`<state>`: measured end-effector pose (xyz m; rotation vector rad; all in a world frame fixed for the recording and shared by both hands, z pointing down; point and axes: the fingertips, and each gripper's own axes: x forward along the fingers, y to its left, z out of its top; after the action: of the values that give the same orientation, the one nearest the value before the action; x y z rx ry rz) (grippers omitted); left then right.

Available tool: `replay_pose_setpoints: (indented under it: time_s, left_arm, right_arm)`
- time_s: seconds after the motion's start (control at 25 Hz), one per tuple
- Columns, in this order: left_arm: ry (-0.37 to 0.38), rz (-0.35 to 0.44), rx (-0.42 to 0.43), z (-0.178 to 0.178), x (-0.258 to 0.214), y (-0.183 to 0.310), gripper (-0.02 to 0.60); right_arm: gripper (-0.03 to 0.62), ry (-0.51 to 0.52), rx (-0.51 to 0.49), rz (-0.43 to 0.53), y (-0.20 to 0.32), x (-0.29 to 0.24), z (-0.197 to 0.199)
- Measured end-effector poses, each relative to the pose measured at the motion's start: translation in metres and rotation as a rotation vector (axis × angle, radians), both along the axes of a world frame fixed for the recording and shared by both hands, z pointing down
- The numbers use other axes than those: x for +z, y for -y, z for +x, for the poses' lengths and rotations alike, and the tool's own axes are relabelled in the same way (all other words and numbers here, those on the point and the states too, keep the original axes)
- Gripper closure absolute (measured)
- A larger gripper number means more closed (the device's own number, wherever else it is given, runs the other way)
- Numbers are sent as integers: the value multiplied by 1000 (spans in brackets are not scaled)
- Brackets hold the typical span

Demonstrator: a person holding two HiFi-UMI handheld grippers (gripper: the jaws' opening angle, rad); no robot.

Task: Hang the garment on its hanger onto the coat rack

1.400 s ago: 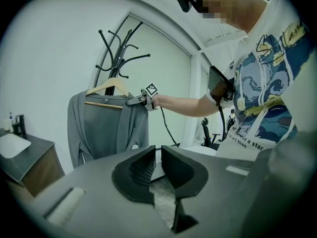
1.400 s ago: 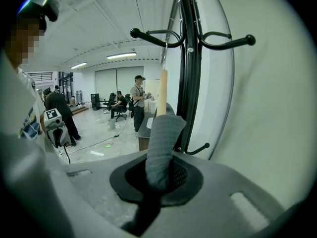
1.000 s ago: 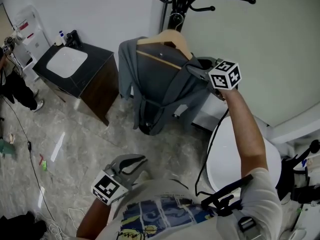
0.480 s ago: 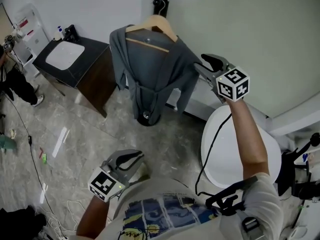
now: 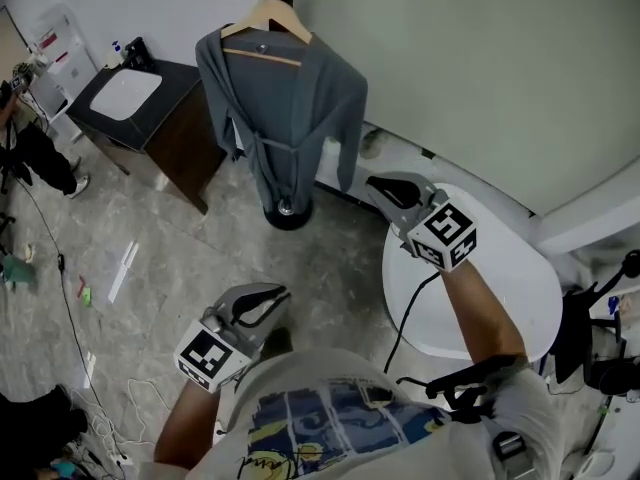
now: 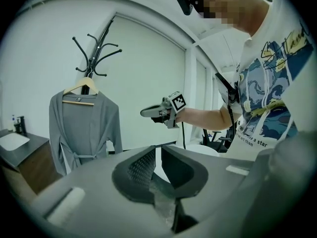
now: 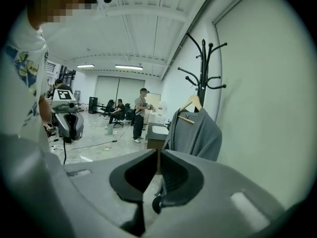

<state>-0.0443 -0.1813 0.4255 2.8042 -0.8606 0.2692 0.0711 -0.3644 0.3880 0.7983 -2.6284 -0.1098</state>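
Holding the left gripper [image 5: 283,291] low by the waist, jaws a narrow slit apart, nothing in them. Further along, finding the garment [image 5: 283,98] draped on its hanger [image 5: 265,18], hooked up on the coat rack [image 5: 287,211], sleeves and belt hanging free. At right, closing the jaws of the right gripper [image 5: 372,181] almost together on nothing, well apart from the cloth. Judging the hanging as done, with only the letting-go stage in hand. Next: keep both grippers clear and check that the hook sits steady.
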Motion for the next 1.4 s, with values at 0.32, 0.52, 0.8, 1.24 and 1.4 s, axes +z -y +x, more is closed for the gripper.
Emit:
replay_pose_setpoints:
  time_s: [0.32,0.52,0.8,1.24,1.4]
  left_arm:
    - [0,-10,-61,45,-1,-40,548]
    - [-9,-13,-80,66,1,-59,552]
    - [13,-21,-70,87,11,-77,554]
    - [22,-25,-58,99,10,-82,555]
    - [28,-35,-69,98,11,-82,555]
  right_arm:
    - [591,53,-55,-110,-97,35,26]
    - [591,54,-96,-160,-143,54,34]
    - [591,57,-135,-183,-186,66,43]
    - [592,37,-182,-168,-211,68,47]
    - [592,39,-215,-153,-215,62,39]
